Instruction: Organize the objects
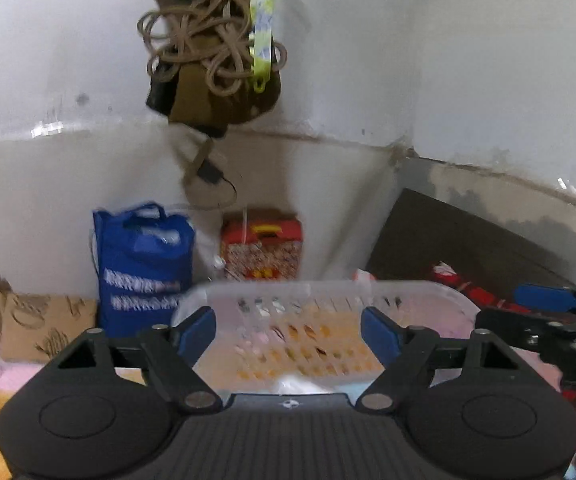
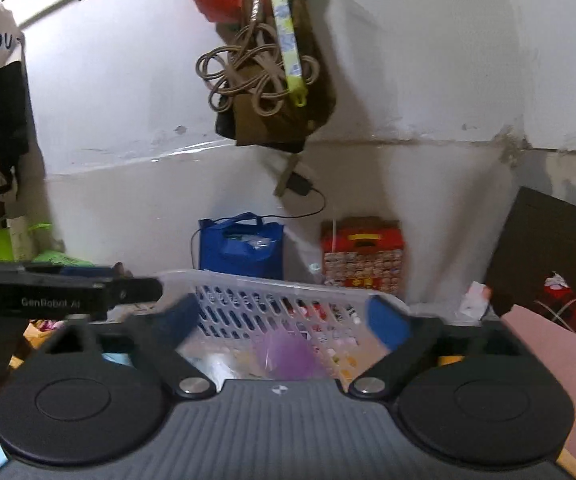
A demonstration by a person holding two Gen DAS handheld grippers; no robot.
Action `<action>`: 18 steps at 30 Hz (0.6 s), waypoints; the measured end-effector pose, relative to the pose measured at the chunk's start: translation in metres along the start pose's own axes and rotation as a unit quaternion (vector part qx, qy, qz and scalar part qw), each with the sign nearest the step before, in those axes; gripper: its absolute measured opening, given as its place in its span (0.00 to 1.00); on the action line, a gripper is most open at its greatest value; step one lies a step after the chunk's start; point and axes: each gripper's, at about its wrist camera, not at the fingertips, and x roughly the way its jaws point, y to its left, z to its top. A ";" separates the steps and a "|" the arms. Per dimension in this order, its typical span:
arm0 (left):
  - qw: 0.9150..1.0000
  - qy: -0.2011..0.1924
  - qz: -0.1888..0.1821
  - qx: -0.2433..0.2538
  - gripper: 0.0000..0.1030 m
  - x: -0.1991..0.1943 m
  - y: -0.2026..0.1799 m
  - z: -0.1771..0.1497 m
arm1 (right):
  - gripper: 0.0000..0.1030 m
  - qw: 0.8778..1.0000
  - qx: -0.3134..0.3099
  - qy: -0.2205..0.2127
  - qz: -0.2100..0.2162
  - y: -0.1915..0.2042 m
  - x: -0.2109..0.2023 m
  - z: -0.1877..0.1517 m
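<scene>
- Straight ahead of both cameras sits a translucent white plastic basket (image 1: 328,300) with slotted walls, resting on a pink-covered surface (image 2: 548,344).
- Left gripper (image 1: 288,336): its two blue-padded fingers (image 1: 197,332) stand spread apart with nothing between them — released, gripping nothing. The basket's near rim shows in the gap beyond the pads.
- Right gripper (image 2: 292,320): its blue-padded fingers (image 2: 388,322) are likewise spread wide and empty, with the basket's perforated wall seen between them.
- Inside the basket, in the right wrist view, lies a rounded translucent purple object (image 2: 288,354), too blurred to identify further.
- Each gripper shows in the other's view: the right one at the far right edge of the left camera, the left one at the left edge of the right camera, just beside the basket's corner.
- Behind the basket, against a white wall (image 1: 368,80), stand a blue tote bag (image 1: 143,268) and, to its right, a red patterned box (image 1: 261,250).
- Above them hangs a brown bag with coiled tan cord (image 2: 255,72) and a yellow-green patterned strip (image 2: 288,36).
- A dark board (image 2: 560,248) leans at the right — left-camera view is motion-blurred.
</scene>
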 end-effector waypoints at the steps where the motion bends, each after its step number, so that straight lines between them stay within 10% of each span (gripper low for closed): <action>1: 1.000 -0.003 -0.017 -0.009 0.80 -0.008 0.004 -0.006 | 0.99 1.000 0.010 0.001 0.008 -0.002 -0.006 -0.004; 18: 0.996 -0.081 -0.037 0.005 0.86 -0.138 0.012 -0.114 | 1.00 0.996 0.071 -0.050 0.004 -0.002 -0.110 -0.114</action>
